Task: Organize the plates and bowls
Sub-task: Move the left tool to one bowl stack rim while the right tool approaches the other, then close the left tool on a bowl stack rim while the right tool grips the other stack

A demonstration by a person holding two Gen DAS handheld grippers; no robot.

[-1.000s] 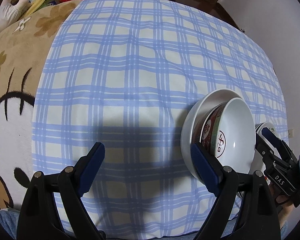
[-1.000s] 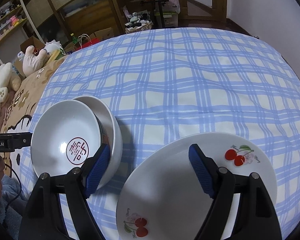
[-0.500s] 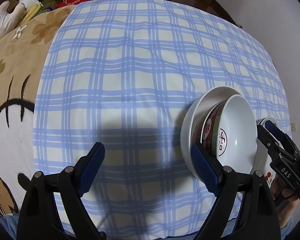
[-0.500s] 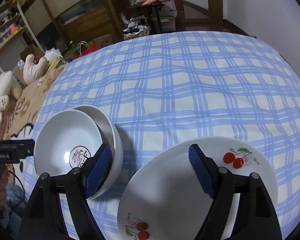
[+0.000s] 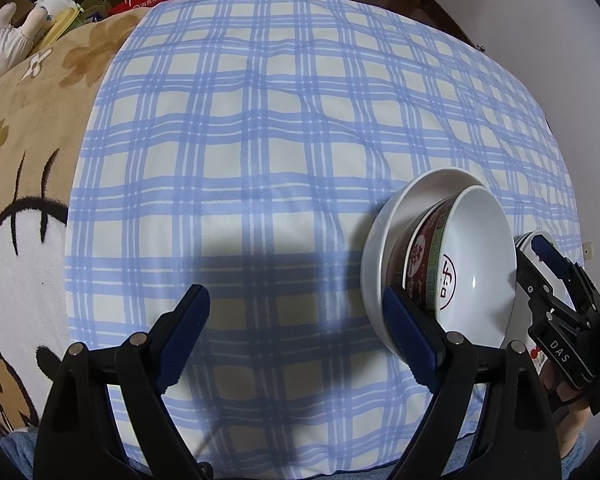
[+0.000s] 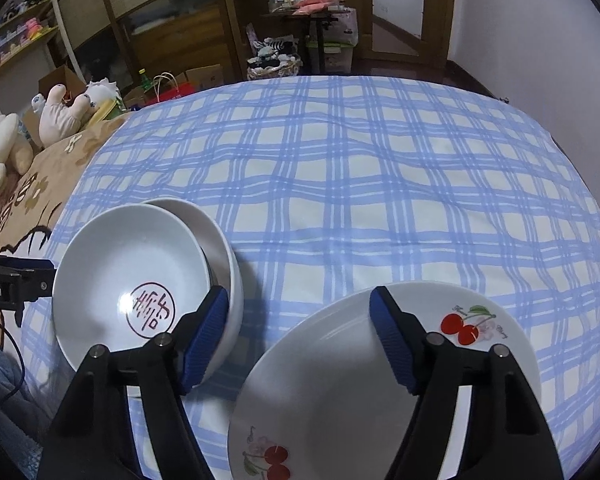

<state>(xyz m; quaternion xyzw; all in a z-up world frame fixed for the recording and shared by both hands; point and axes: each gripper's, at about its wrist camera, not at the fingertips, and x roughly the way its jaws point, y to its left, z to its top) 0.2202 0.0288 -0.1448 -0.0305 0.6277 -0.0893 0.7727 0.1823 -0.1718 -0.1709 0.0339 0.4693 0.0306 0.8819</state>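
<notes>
Right gripper jaws narrower than a second ago, just been closing, still apart over the near rim of the cherry plate at lower right, not pressing it. Left gripper unchanged: jaws wide, nothing held, over the checked cloth. Stacked bowls sit where they were, right of centre in the left view, tilted.

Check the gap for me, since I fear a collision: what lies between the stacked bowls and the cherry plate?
Only bare checked cloth between the stacked bowls and cherry plate, seen from the right wrist.
</notes>
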